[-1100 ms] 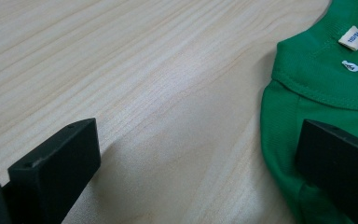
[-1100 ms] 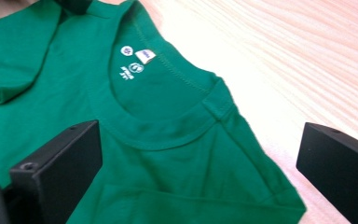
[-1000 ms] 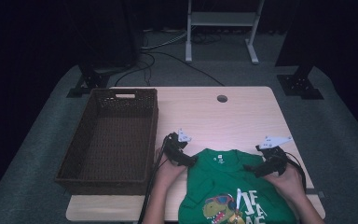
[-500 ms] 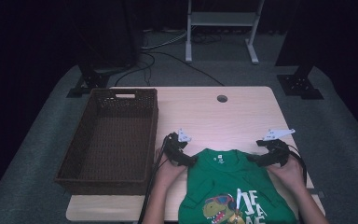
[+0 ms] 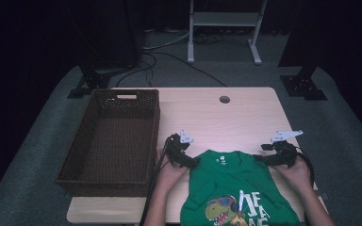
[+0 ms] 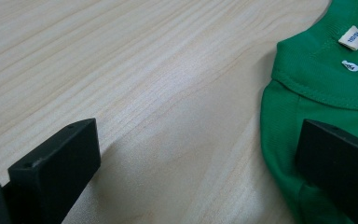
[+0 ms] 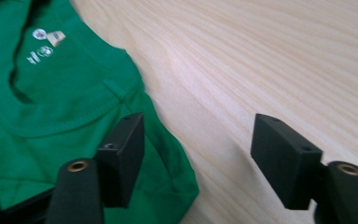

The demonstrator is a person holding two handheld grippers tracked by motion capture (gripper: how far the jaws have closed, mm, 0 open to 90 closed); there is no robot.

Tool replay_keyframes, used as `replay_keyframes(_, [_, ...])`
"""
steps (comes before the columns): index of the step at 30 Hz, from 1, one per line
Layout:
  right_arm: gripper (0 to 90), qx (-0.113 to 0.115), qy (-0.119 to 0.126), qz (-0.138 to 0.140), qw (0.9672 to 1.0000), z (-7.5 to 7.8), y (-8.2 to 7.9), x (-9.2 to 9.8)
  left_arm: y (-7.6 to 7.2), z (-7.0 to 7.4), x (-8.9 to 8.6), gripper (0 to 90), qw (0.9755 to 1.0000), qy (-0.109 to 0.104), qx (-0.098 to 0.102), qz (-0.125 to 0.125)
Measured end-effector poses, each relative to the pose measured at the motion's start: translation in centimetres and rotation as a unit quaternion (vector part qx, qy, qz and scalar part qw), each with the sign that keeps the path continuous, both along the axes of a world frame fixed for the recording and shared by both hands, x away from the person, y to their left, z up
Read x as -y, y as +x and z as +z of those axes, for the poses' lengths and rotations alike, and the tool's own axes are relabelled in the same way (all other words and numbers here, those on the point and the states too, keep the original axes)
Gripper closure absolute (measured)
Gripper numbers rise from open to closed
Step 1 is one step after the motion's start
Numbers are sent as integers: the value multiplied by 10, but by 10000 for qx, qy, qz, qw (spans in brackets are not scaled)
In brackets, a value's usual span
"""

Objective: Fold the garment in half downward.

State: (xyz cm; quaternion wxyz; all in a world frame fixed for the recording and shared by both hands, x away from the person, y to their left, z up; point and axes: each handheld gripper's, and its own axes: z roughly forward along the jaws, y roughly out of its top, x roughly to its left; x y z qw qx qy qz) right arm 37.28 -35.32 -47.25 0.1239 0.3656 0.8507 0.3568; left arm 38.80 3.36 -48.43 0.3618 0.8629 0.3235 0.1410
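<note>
Two grippers sit at the shoulders of the green T-shirt (image 5: 238,188), which lies flat on the table (image 5: 226,117) at your near edge. Your left gripper (image 6: 196,154) is spread wide over one shoulder edge. Your right gripper (image 7: 198,149) has been closing, jaws straddling the other shoulder's hem, not yet pinching.

Green shirt (image 5: 238,188) with cartoon dinosaur print and white lettering, dark brown woven basket (image 5: 111,136), pale wood-grain tabletop (image 5: 226,117), black tools, grey carpet (image 5: 42,141)
</note>
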Motion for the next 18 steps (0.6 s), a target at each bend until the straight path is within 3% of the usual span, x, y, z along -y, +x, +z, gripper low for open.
replay_keyframes(7, [550, 100, -101, 93, 9999, -2, -6, 3, 0, 0, 0, 0, 10000, 2, 4, -4])
replay_keyframes(11, [676, 134, -43, 220, 9997, -3, -10, 2, -2, 0, -1, 12, 10000, -58, 51, -14])
replay_keyframes(15, [770, 101, 16, 318, 9994, -3, -11, 2, -14, 2, -2, 319, 9990, -271, 204, -288])
replay_keyframes(18, [845, 40, 71, 355, 9993, -3, -11, 2, -21, 3, -1, 562, 9978, -364, 209, -509])
